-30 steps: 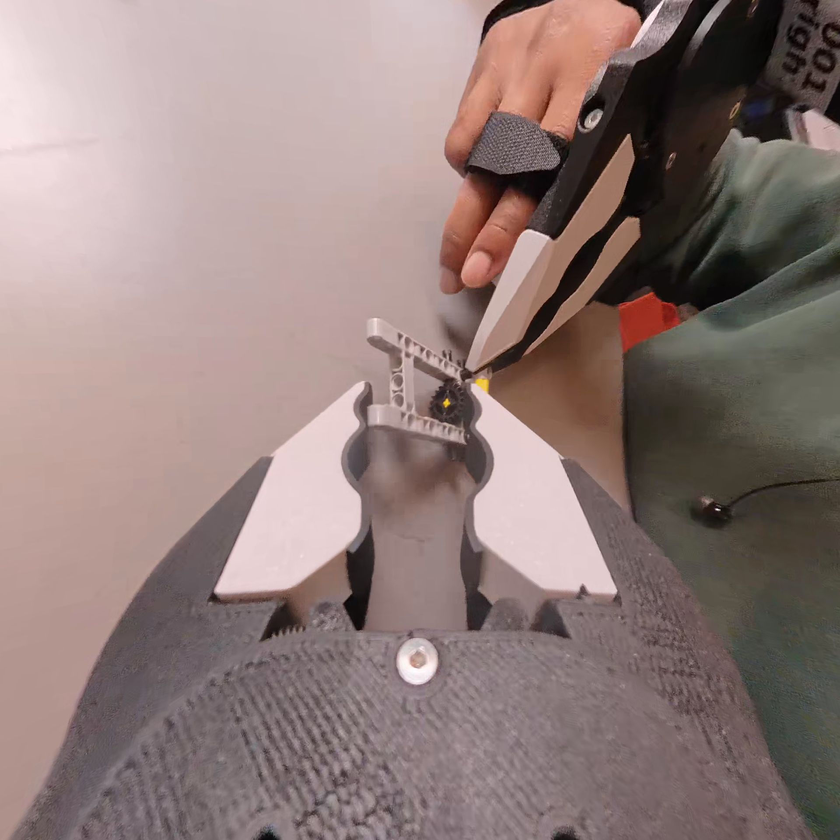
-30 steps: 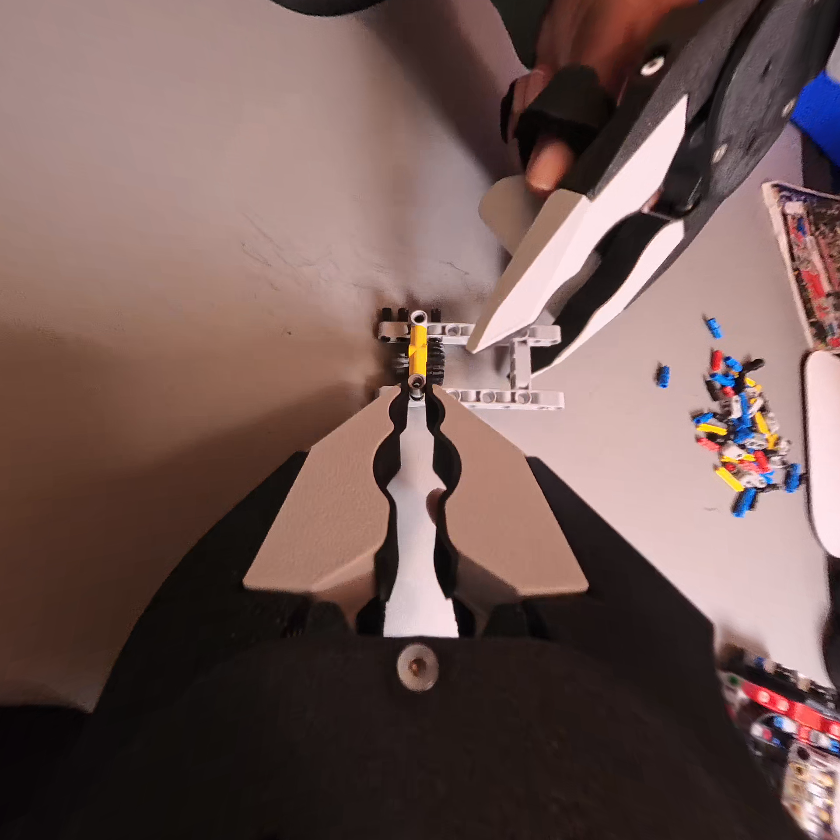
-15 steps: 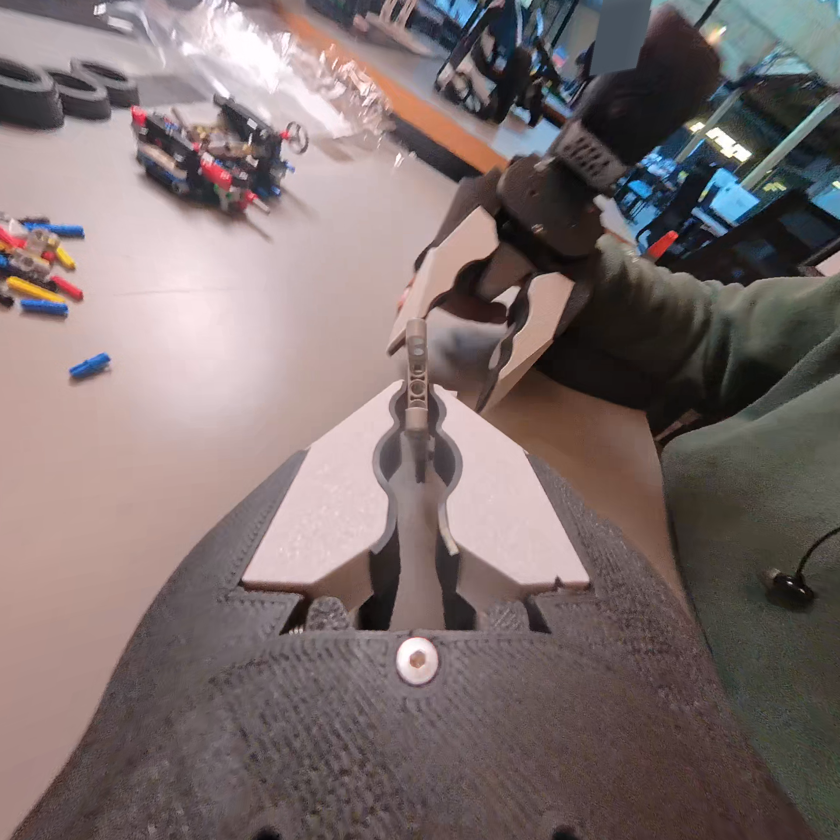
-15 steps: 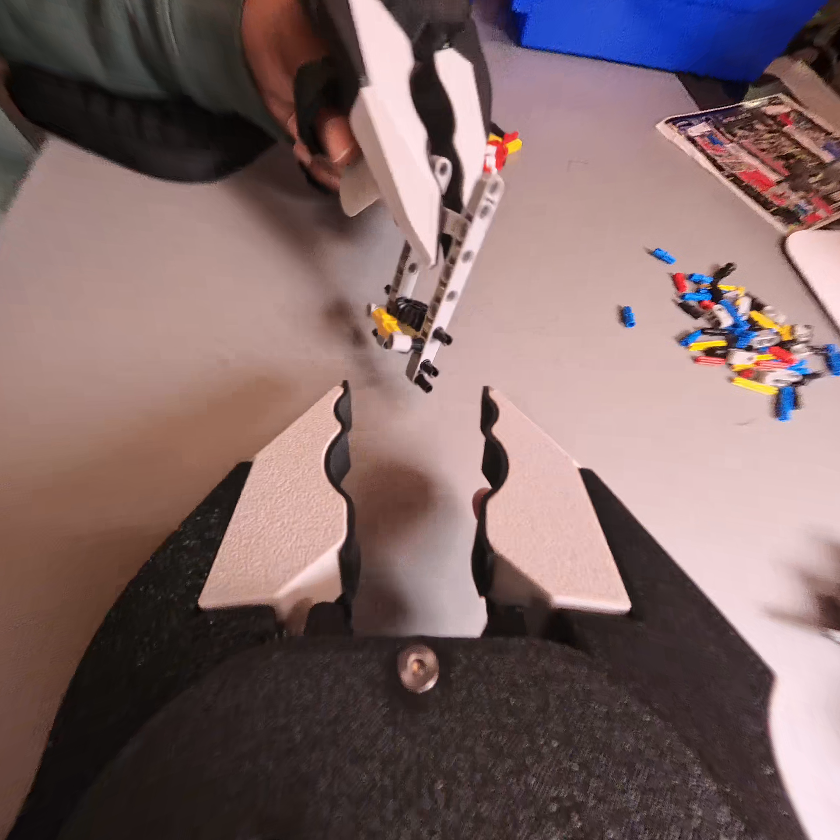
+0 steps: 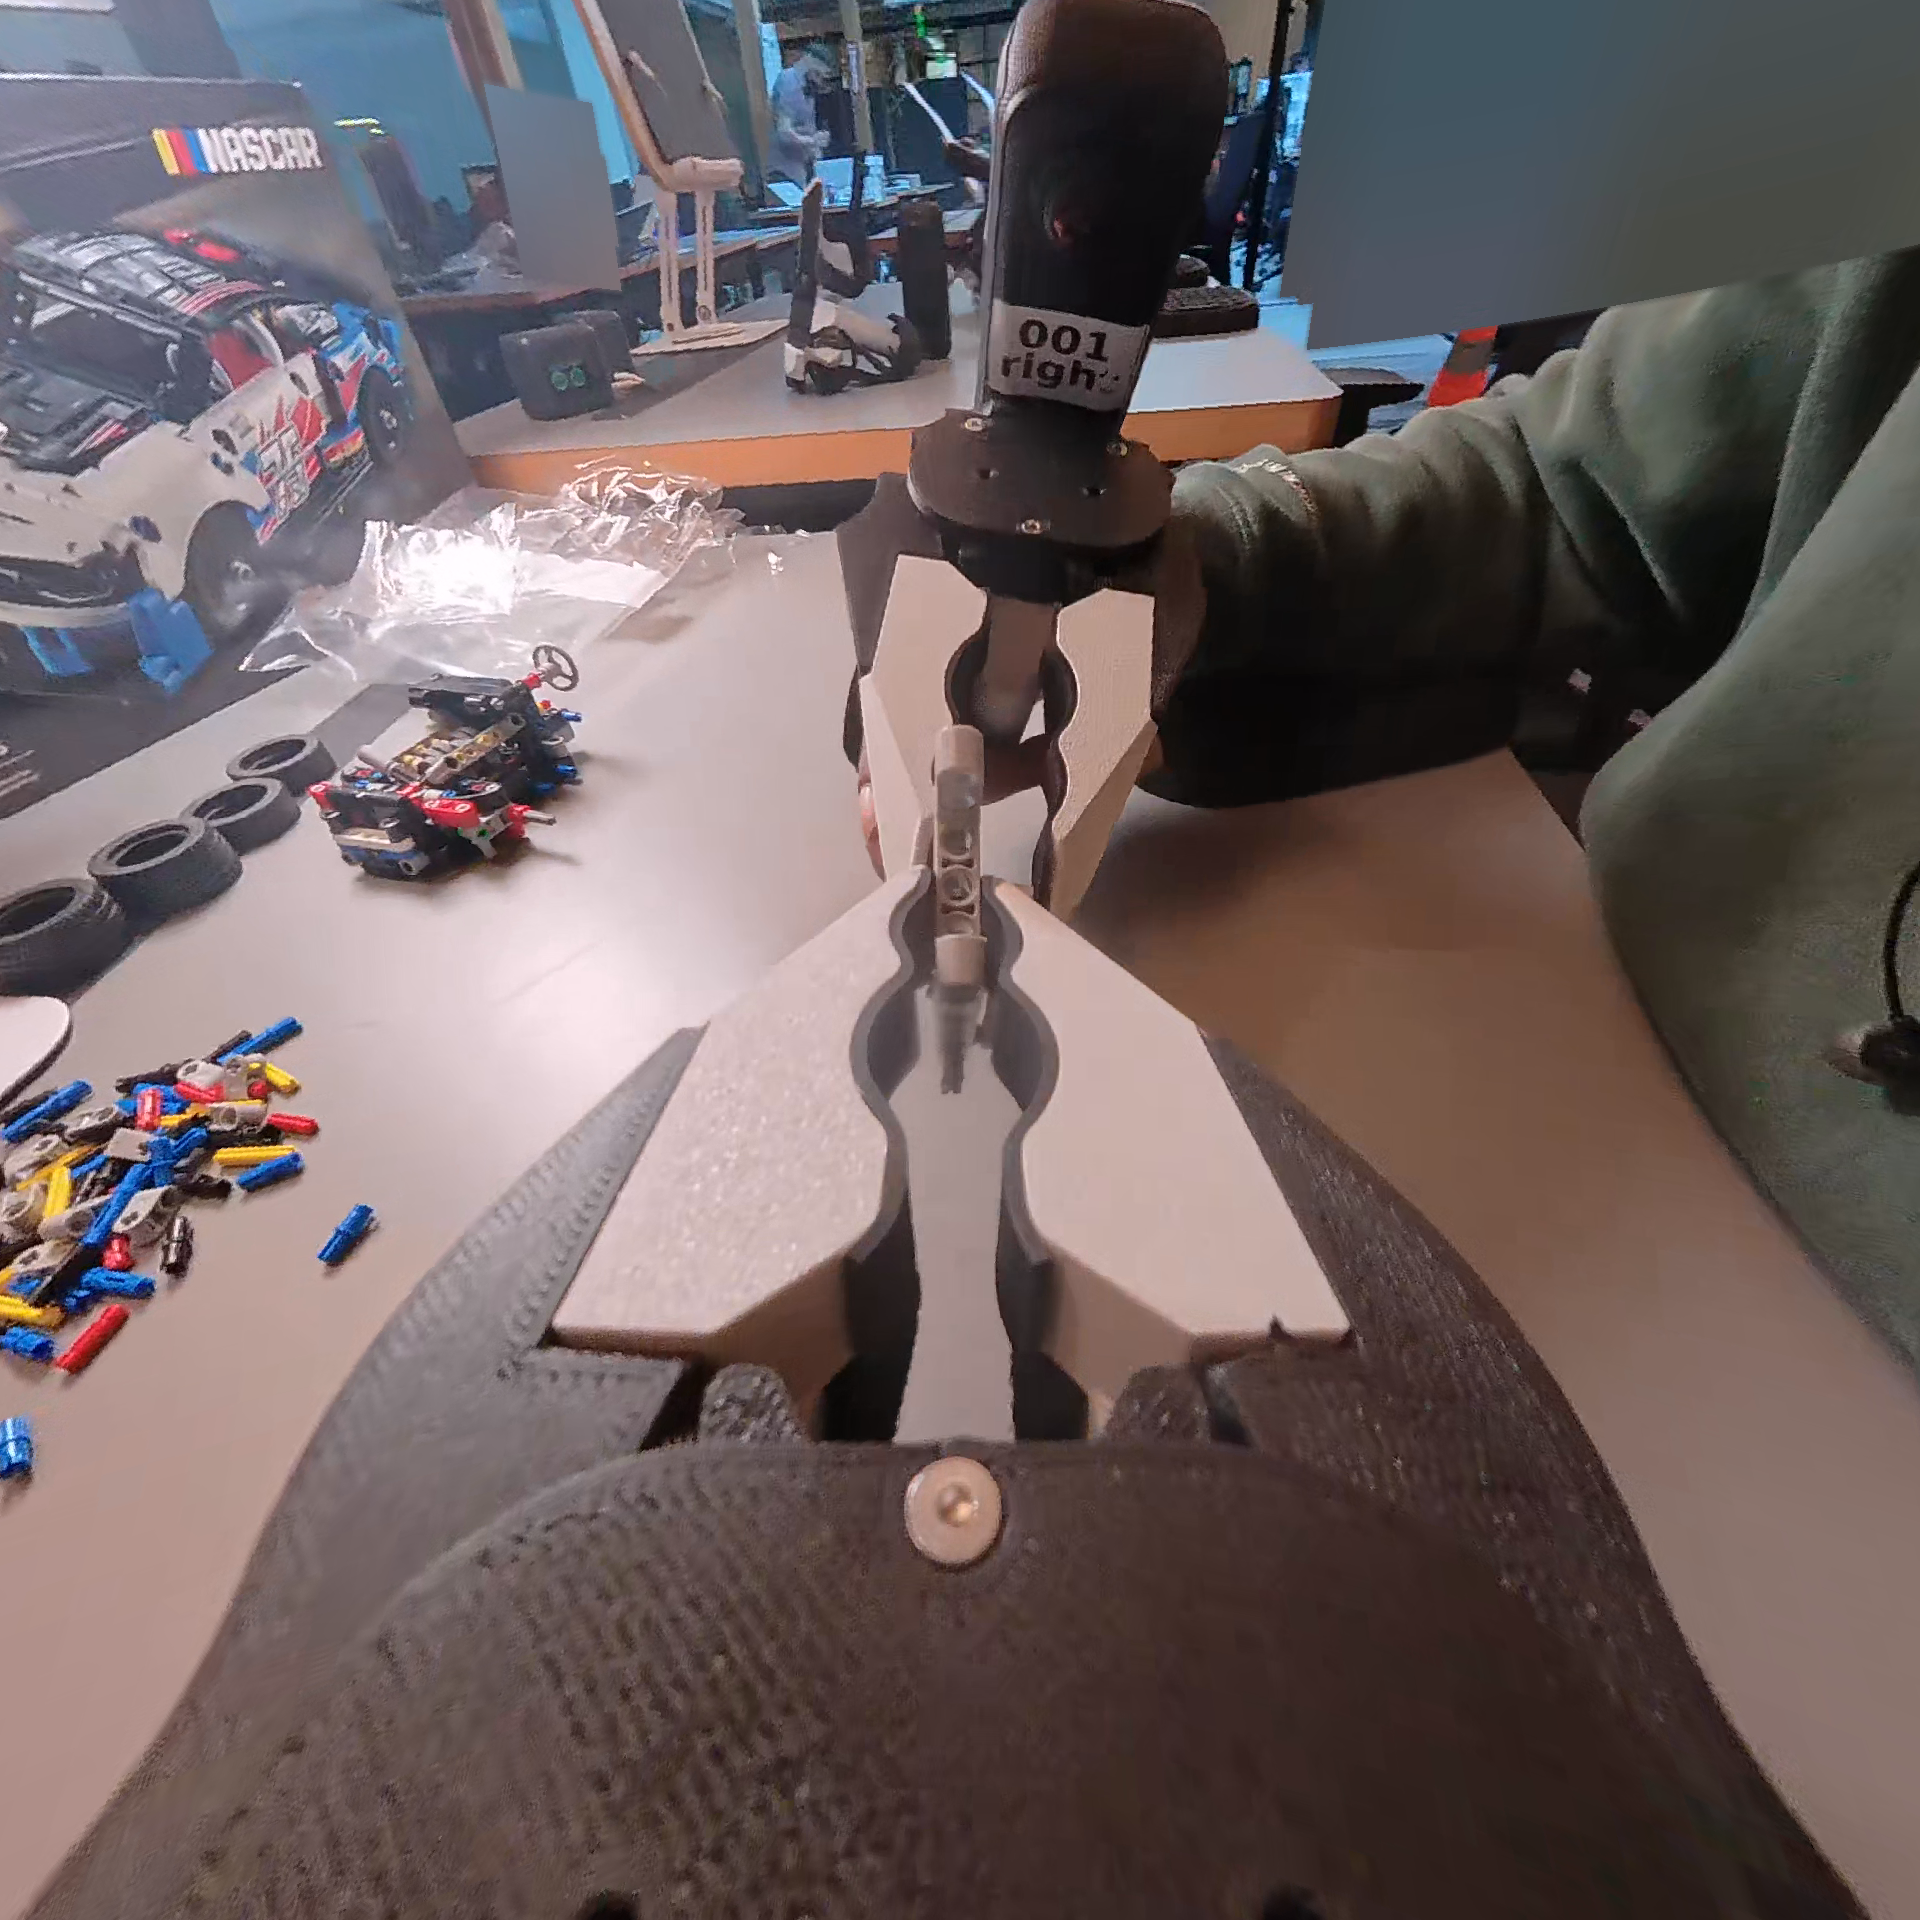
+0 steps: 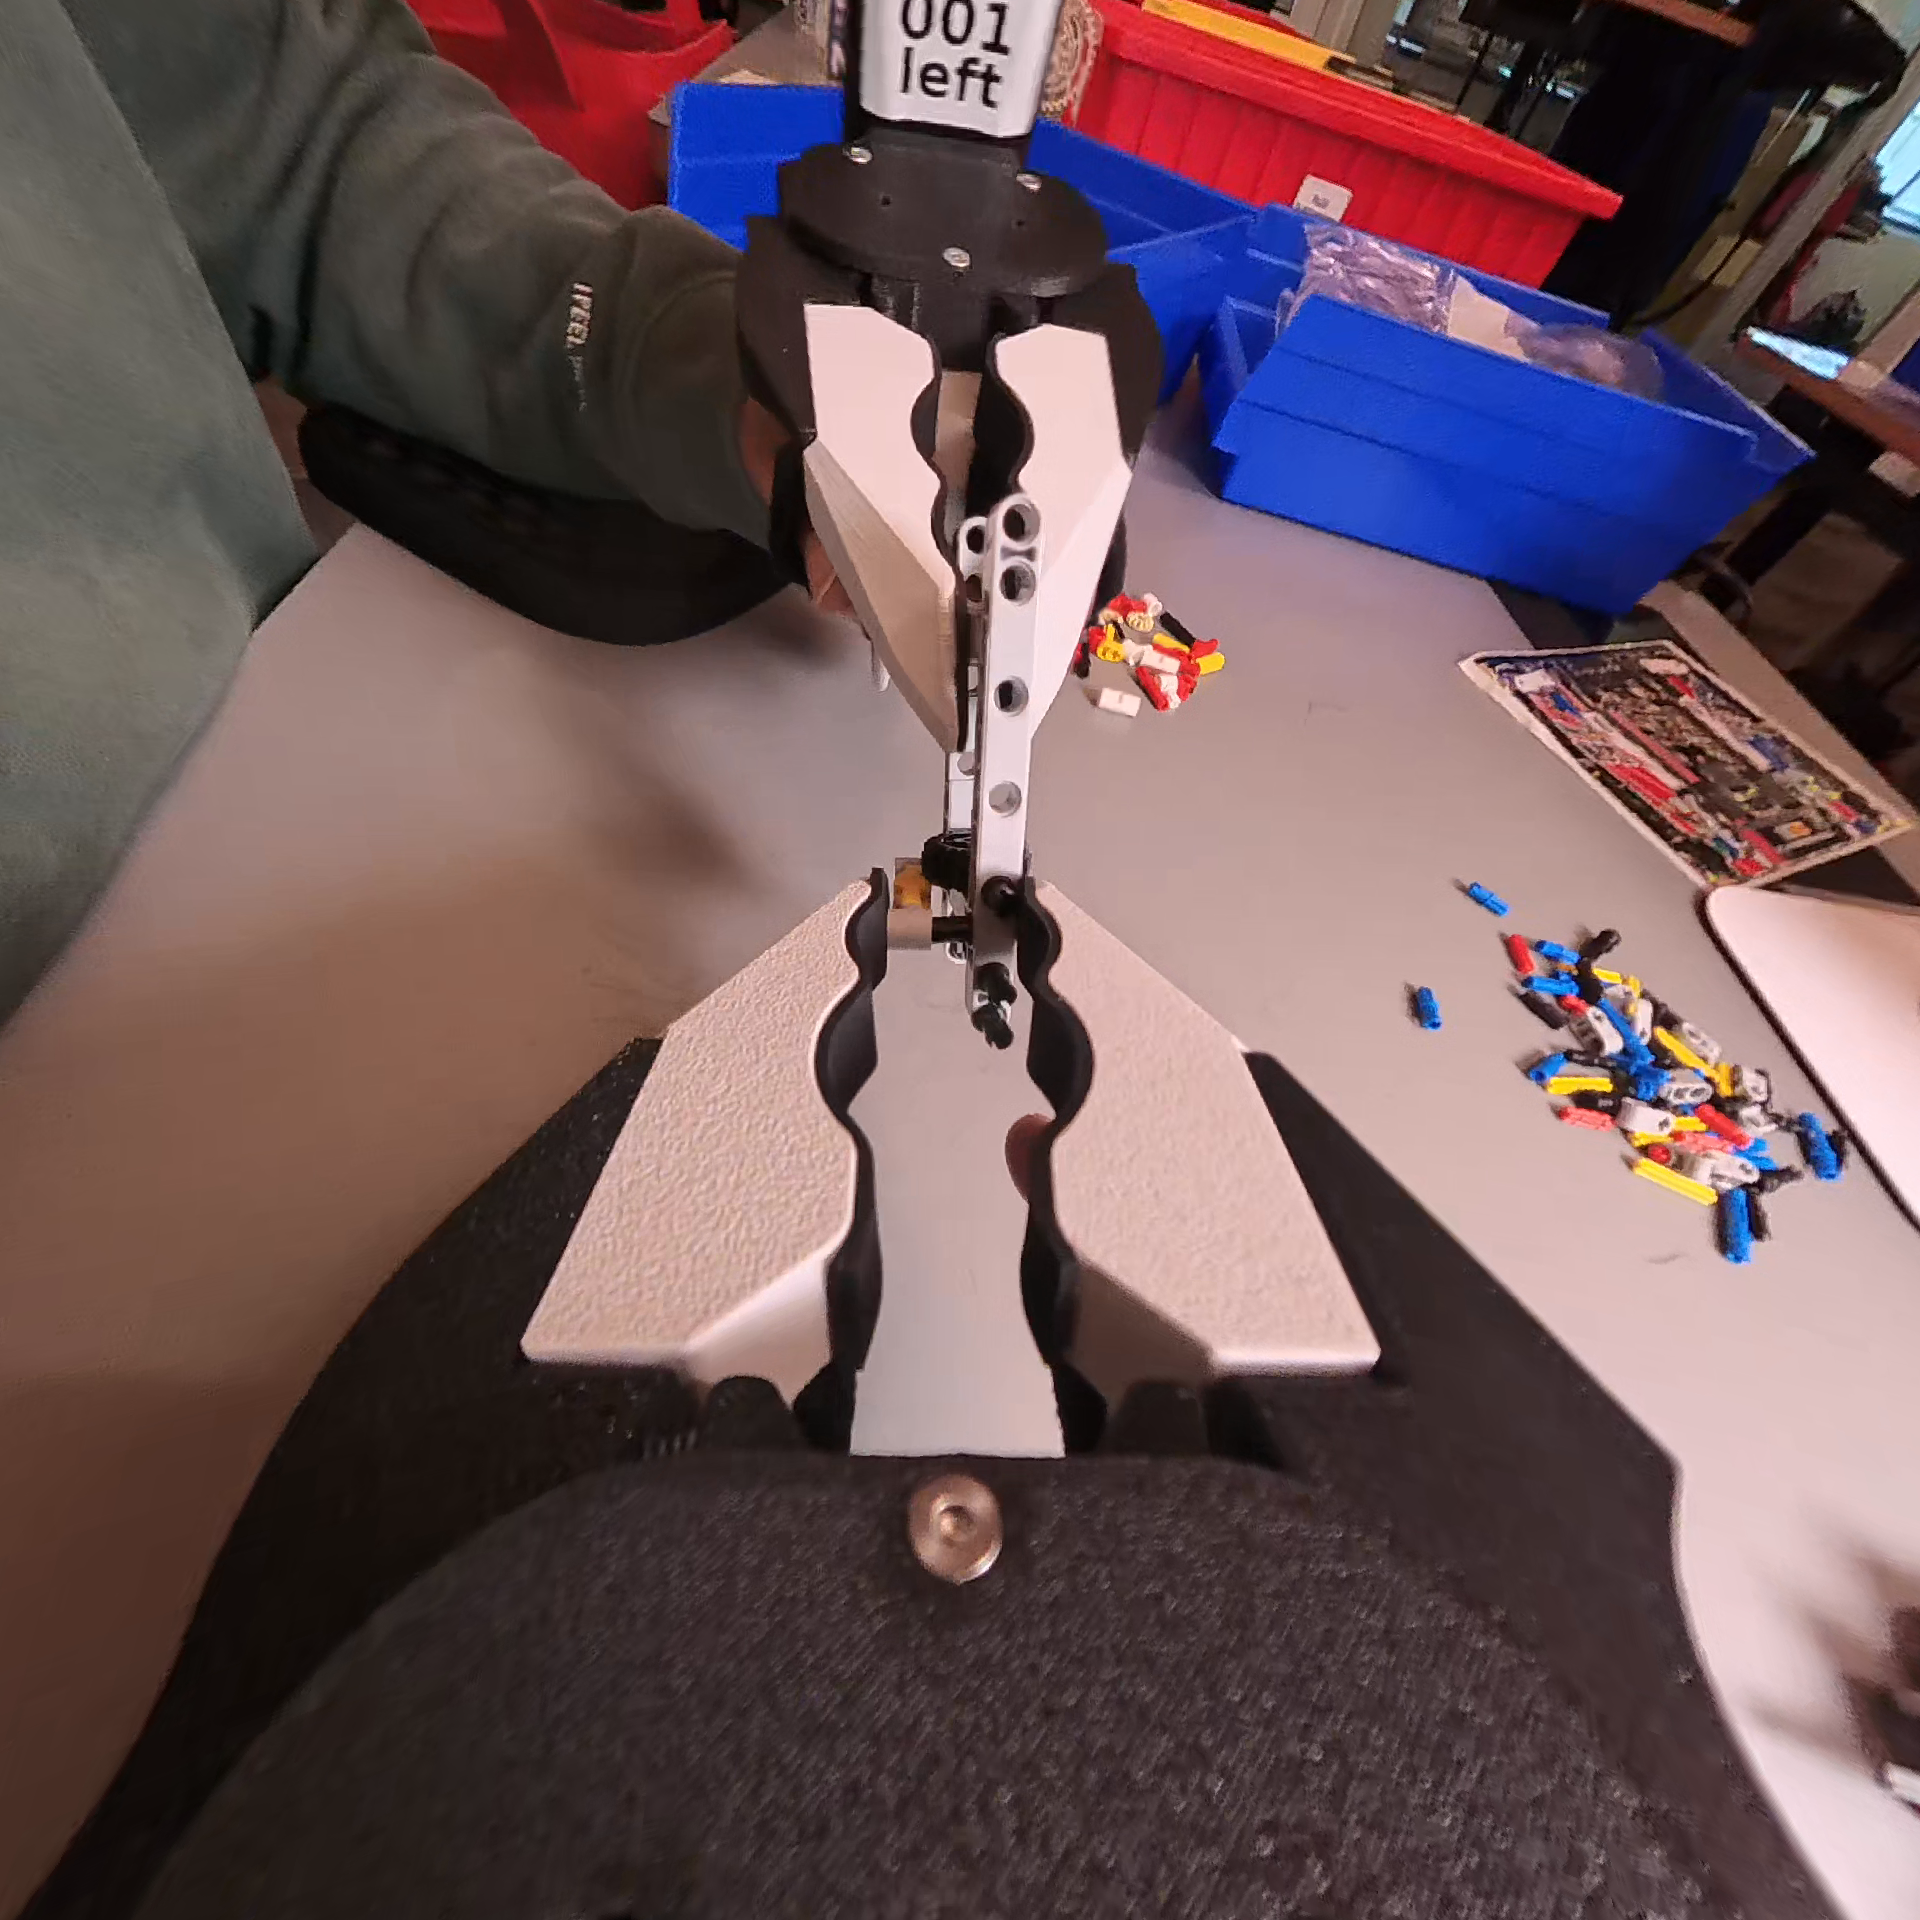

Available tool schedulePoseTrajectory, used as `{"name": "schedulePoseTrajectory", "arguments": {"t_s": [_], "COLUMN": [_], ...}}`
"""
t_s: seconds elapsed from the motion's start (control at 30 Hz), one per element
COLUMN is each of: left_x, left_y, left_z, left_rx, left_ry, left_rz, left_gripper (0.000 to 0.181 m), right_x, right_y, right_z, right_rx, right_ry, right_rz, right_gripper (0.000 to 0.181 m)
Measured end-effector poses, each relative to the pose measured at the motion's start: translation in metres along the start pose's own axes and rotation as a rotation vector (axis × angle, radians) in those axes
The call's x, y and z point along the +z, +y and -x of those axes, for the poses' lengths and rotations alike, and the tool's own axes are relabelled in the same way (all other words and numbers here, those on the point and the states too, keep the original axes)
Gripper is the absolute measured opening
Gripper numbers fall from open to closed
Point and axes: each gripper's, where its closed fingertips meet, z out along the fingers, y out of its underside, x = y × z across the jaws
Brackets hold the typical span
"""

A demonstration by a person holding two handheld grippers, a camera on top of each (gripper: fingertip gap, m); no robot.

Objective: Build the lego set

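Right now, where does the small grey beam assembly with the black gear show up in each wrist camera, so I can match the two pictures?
Left wrist view: the grey beam assembly with the black gear stands edge-on at centre, clamped at the left tongs' tips.
Right wrist view: it runs down the centre, from the left tongs to the right tongs.
Shared landmark: the loose pile of blue, yellow and red pins.

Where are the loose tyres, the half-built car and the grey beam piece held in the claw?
tyres [image 5: 161, 868], left wrist view, tread of one.
half-built car [image 5: 452, 790], left wrist view, its middle.
grey beam piece [image 6: 1003, 717], right wrist view, mid-beam.
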Motion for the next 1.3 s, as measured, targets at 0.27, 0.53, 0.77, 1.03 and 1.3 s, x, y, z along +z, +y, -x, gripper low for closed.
{"name": "schedulePoseTrajectory", "arguments": {"t_s": [0.27, 0.53, 0.77, 1.03, 1.3], "left_x": [-0.010, -0.012, -0.014, -0.005, -0.005], "left_y": [-0.004, -0.010, -0.012, -0.024, -0.030], "left_z": [-0.014, -0.014, -0.007, -0.012, -0.015], "left_rx": [0.013, -0.005, -0.044, -0.054, -0.060], "left_ry": [0.126, 0.119, 0.090, 0.070, 0.051], "left_rz": [-0.023, -0.061, -0.070, -0.110, -0.105], "left_gripper": [0.006, 0.005, 0.004, 0.004, 0.015], "right_x": [0.005, 0.006, 0.003, 0.013, 0.014], "right_y": [-0.009, -0.014, -0.014, -0.018, -0.021], "right_z": [0.011, 0.008, 0.004, 0.011, 0.009], "right_rx": [-0.085, -0.044, -0.022, 0.101, 0.122], "right_ry": [-0.005, 0.013, 0.025, -0.040, -0.044], "right_rz": [-0.014, -0.026, -0.047, -0.117, -0.153], "right_gripper": [0.023, 0.016, 0.036, 0.029, 0.022]}}
